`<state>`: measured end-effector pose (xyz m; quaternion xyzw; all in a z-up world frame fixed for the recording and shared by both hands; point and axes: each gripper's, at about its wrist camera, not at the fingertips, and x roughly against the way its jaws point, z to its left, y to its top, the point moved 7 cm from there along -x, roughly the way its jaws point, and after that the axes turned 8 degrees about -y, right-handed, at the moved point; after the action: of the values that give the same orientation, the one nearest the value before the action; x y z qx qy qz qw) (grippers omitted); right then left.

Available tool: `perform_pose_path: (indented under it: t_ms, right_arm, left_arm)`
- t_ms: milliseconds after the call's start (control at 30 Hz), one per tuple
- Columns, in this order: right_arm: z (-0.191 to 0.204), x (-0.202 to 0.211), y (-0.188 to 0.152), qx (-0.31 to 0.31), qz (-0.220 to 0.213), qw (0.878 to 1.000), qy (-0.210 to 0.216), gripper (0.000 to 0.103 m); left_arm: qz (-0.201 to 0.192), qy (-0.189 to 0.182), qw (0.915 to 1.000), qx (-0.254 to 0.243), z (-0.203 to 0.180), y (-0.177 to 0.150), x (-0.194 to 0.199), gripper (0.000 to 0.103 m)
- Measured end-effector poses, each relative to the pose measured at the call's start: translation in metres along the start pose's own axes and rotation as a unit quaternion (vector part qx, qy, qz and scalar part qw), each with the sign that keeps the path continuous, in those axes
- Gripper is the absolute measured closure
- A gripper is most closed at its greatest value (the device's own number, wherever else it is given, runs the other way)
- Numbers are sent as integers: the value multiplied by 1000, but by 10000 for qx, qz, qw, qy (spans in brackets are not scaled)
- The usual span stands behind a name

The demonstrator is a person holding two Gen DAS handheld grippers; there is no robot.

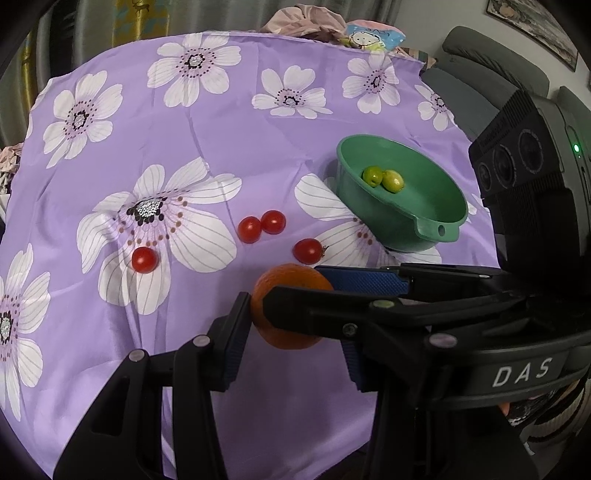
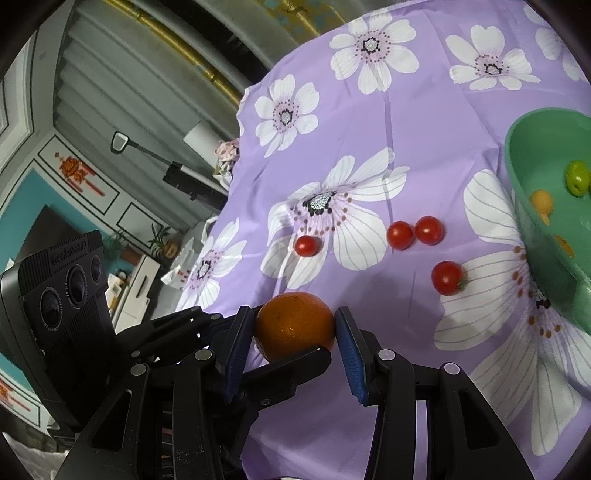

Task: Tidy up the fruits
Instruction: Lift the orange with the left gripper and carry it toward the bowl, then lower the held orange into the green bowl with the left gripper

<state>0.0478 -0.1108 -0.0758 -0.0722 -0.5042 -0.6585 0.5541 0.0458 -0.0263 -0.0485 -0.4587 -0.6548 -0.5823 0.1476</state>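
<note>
Clearly both grippers crowd one round orange fruit [image 2: 295, 325] at the near worktop edge: right gripper [image 2: 295, 341] fingers pinching it, left gripper [image 1: 291, 332] fingers spread around it. Colliding fingers could knock it loose, short of the green plastic bowl [image 1: 436, 225].

- Purple cloth printed with big white flowers [image 1: 229, 125] covers the table and drapes over its near edge.
- Behind it, grey pleated curtains [image 1: 99, 22] hang beside a yellow patterned drape [image 1: 136, 18].
- Right side, a grey padded sofa [image 1: 491, 55] under a framed picture [image 1: 535, 29].
- Crumpled pinkish fabric [image 1: 303, 22] heaps at the table's far edge.
- Across the room, a teal wall with white panel moulding [image 2: 22, 206], a red hanging knot ornament [image 2: 74, 171], a white low cabinet [image 2: 136, 288].
</note>
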Motion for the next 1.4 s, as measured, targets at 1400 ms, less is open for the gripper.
perform_pose_path:
  t_ms: [1400]
  right_arm:
    - [-66,65,21,-543,-898,9944,-107,55]
  left_arm:
    - [193,-87,9929,-1167,-74,51,-37,58]
